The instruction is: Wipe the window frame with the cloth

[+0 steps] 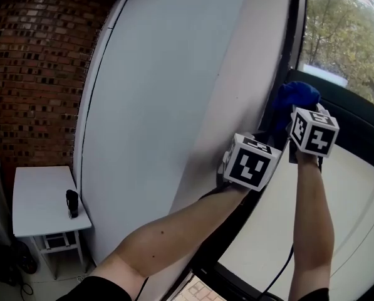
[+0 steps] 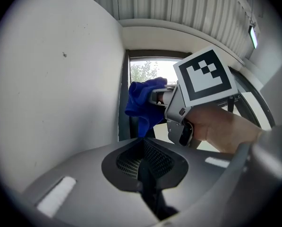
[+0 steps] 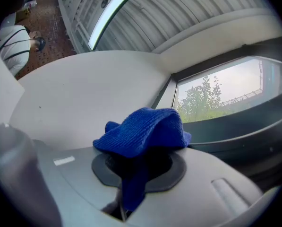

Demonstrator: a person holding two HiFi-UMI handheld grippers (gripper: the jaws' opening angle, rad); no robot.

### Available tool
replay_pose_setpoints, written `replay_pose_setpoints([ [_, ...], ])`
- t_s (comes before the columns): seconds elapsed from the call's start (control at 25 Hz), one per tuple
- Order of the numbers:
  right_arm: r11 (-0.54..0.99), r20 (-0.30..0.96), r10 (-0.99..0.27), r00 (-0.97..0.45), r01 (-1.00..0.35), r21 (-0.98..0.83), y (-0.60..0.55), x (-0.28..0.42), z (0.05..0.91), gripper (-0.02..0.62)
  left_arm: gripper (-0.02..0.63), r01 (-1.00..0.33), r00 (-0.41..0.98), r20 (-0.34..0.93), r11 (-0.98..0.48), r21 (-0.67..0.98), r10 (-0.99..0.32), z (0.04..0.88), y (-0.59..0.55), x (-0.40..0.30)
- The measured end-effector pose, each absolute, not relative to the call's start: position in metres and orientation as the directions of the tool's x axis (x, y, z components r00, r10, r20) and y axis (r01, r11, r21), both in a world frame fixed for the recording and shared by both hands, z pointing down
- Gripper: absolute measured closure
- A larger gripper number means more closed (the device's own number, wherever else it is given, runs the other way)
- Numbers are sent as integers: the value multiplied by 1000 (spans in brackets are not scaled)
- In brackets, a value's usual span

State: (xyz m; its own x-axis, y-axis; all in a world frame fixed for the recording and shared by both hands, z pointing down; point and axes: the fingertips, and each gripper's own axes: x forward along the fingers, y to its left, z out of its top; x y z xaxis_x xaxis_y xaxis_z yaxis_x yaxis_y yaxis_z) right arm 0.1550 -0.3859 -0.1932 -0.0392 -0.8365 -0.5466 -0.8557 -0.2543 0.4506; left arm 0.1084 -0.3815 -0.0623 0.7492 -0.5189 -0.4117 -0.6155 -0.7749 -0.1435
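Right claw (image 3: 130, 193), cloth (image 3: 145, 129), near window frame (image 3: 254, 126)

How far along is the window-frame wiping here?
Done: the blue cloth is picked up and clamped in the right gripper. In hand: that gripper holds it up by the dark window frame, beside the white wall; contact cannot be confirmed. The left gripper is shut and empty alongside. Left: the wiping itself; no wiped stretch is distinguishable.

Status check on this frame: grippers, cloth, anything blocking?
Left gripper shut, empty, beside the white wall. Right gripper shut on blue cloth, up at the black window frame; contact unclear. Nothing blocking the frame.
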Motion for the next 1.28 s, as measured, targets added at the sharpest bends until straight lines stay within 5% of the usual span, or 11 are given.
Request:
replay_pose_setpoints([
  [1.28, -448, -609, -786, 105, -775, 445, -217, 278, -201, 535, 615, -520, 802, -408, -846, -119, -436, -35, -302, 202],
])
